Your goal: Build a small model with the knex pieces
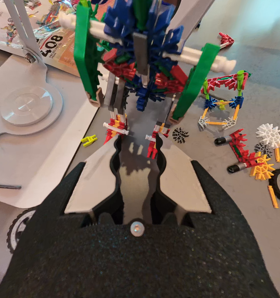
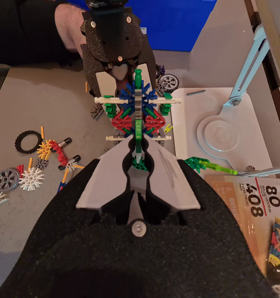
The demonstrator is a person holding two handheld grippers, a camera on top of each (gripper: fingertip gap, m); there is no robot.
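Observation:
A rod-and-connector toy figure (image 1: 141, 64) made of blue, red, green and white pieces stands upright on the grey table (image 1: 249, 241). It also shows in the right wrist view (image 2: 138, 109). My right gripper (image 2: 138, 137) is shut on a green curved piece (image 2: 138, 133) at the figure's middle. My left gripper (image 1: 138, 139) is open and empty, its fingertips (image 1: 117, 141) at the figure's red and yellow feet (image 1: 117, 127). In the right wrist view the left gripper (image 2: 115, 48) sits behind the figure, held by a hand.
Loose pieces lie to one side: a black tyre (image 1: 279, 185), a white snowflake connector (image 1: 271, 134), a red and yellow sub-assembly (image 1: 242, 150), a small frame (image 1: 223, 96). A white stand base (image 1: 26, 104), a printed parts bag (image 2: 249, 209) and a spoked wheel (image 2: 168, 82) lie on the other side. One gripper's finger ends stand about 7 centimetres off the other's. My left gripper is the nearer one to the spoked wheel (image 2: 168, 82): about 12 centimetres, against 20 centimetres.

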